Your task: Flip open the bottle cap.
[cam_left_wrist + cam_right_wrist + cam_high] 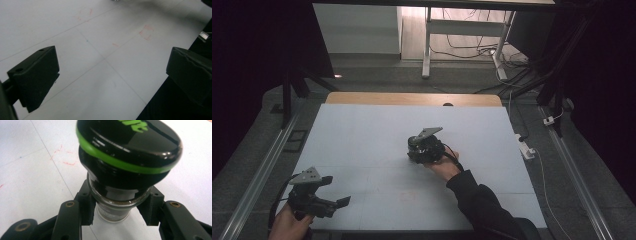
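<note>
Table [377, 130] with a pale sheet over it fills the middle of the high view, a strip of bare wood showing along its far edge. Near the centre of the frame, a hand [443, 167] in a dark sleeve [482, 205] holds the right gripper [424, 150], a grey three-cornered plate on top of it. In the right gripper view, its two black jaws pinch the clear glass neck of a jar [113, 207] from either side, just under a wide black cap [130, 150] ringed with a bright green band; the jar stands over the white sheet, and whether its base touches the surface cannot be told. At the lower left of the high view, the other hand [287, 225] holds the left gripper [339, 192] near the table's front edge. In the left gripper view its jaws are spread wide with nothing between them, above faint red pen marks [146, 32] and thin lines on the sheet. Desk legs [427, 45] and loose cables [482, 50] lie on the floor at the top of the high view
</note>
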Demonstrator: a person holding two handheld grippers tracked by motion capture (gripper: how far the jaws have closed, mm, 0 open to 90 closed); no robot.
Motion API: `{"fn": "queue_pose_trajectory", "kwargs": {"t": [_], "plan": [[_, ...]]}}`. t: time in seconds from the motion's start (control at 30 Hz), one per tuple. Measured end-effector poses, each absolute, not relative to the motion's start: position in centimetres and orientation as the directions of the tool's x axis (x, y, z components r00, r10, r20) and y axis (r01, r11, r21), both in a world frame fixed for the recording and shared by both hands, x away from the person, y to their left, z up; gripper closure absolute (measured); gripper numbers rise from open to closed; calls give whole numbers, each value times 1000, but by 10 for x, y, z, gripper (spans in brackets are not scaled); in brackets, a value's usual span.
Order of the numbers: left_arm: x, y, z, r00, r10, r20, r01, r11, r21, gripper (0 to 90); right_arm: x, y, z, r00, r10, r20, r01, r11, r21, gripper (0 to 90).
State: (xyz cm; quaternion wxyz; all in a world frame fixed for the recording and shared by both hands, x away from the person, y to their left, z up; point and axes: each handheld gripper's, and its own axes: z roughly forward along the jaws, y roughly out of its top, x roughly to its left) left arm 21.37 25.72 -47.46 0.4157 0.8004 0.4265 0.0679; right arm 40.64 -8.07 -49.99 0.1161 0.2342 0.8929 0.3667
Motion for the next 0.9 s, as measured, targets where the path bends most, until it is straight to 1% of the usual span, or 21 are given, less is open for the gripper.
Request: {"fn": "queue_pose_trajectory", "kwargs": {"t": [0.17,0.33,0.47,0.7,0.9], "plan": [[226,251,-470,644,727,-238,608,-298,736,0,407,-81,-500,-864,503,-34,332,619,711,525],[240,241,-466,677,697,-237,595,-329,733,0,407,-81,-500,-865,500,-34,331,621,710,525],[249,234,-463,687,692,-219,583,-346,735,0,407,-80,-500,-866,499,-36,330,622,710,525],[265,223,-459,689,691,-217,592,-364,719,0,408,-81,-500,-869,493,-34,326,624,710,525],[278,208,-455,708,679,-192,571,-391,721,0,408,-81,-500,-870,491,-35,324,625,710,525]]}}
